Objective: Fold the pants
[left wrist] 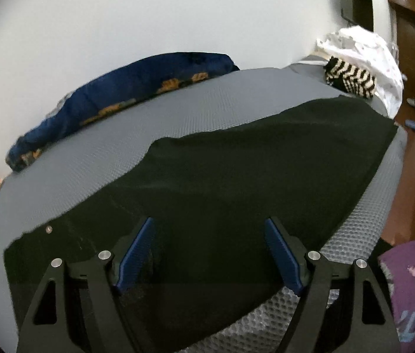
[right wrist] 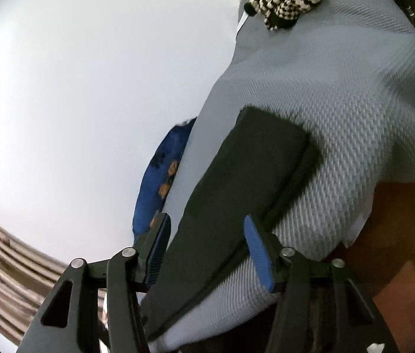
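Black pants (left wrist: 237, 182) lie spread flat on a grey textured mattress (left wrist: 178, 108). My left gripper (left wrist: 209, 229) is open just above the near part of the pants, jaws wide apart, holding nothing. In the right wrist view the pants (right wrist: 245, 170) run as a long folded band away from me across the mattress (right wrist: 354, 117). My right gripper (right wrist: 206, 229) is open and straddles the near end of that band, not closed on it.
A blue patterned blanket (left wrist: 119, 94) lies along the white wall (left wrist: 148, 14). A black-and-white striped garment (left wrist: 351, 79) and white cloth (left wrist: 366, 50) sit at the far corner. A purple cloth (left wrist: 413, 288) is at the right. Brown floor (right wrist: 407, 250) lies beyond the mattress edge.
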{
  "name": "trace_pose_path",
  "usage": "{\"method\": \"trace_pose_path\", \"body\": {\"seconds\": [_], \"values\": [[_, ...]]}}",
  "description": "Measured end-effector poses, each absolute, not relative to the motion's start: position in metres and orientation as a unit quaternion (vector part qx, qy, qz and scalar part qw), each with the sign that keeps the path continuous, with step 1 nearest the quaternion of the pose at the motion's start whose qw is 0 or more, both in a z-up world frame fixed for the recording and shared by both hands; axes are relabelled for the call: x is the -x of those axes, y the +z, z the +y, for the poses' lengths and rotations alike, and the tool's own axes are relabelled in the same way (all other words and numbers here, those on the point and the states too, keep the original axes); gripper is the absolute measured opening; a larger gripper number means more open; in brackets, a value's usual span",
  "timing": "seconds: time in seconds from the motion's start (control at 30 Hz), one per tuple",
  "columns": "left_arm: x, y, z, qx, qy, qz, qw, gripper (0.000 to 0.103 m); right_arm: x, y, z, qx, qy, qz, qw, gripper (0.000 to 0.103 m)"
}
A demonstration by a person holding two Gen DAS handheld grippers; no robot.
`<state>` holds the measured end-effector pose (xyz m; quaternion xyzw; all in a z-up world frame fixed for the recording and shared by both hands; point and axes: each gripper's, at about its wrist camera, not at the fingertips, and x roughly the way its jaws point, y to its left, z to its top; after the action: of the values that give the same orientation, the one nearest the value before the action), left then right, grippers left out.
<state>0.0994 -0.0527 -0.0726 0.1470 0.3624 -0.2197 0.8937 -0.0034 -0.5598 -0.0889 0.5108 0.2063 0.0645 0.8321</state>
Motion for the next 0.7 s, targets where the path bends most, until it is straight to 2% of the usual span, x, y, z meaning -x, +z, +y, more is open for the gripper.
{"method": "trace_pose_path", "body": {"seconds": [0.07, 0.17, 0.43, 0.7], "values": [[-0.102, -0.078, -0.056, -0.156, -0.217, 0.370, 0.890, 0.078, -0.002, -0.092, -0.569, -0.522, 0.054, 0.206, 0.826, 0.031], [-0.109, -0.090, -0.058, -0.144, -0.214, 0.395, 0.882, 0.078, -0.009, -0.104, -0.583, -0.547, 0.041, 0.211, 0.809, 0.028], [-0.113, -0.107, -0.055, -0.124, -0.215, 0.423, 0.872, 0.078, -0.010, -0.125, -0.605, -0.588, -0.013, 0.233, 0.775, 0.028], [-0.116, -0.110, -0.053, -0.114, -0.215, 0.428, 0.870, 0.080, -0.022, -0.124, -0.602, -0.575, -0.027, 0.246, 0.780, 0.028]]}}
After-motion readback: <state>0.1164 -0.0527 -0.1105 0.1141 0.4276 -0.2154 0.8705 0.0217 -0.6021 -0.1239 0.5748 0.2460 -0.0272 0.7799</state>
